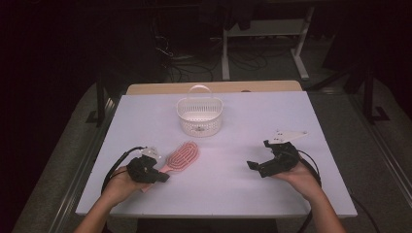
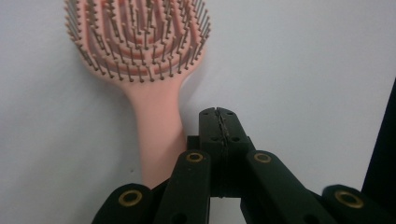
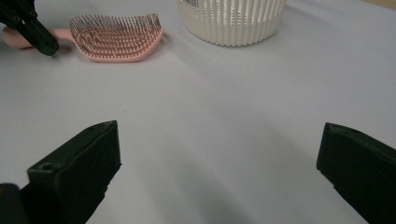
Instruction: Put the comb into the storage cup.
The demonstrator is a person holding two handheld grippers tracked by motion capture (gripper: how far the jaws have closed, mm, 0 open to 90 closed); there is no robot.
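Note:
A pink hairbrush (image 1: 183,156) lies bristles up on the white table, left of centre. My left gripper (image 1: 163,177) sits over the brush's handle end. In the left gripper view its jaws (image 2: 218,116) are pressed together with nothing between them, and the hairbrush (image 2: 140,42) handle runs just to their left. My right gripper (image 1: 259,154) rests on the right side of the table. Its jaws are spread wide and hold nothing (image 3: 219,140). From there the hairbrush (image 3: 116,37) and the left gripper (image 3: 32,30) show far off.
A white slatted basket (image 1: 199,116) with a handle stands at the back centre of the table; its wall (image 3: 233,23) appears in the right gripper view. The white table top (image 1: 243,194) ends just in front of both hands. Desk legs and cables lie on the floor beyond.

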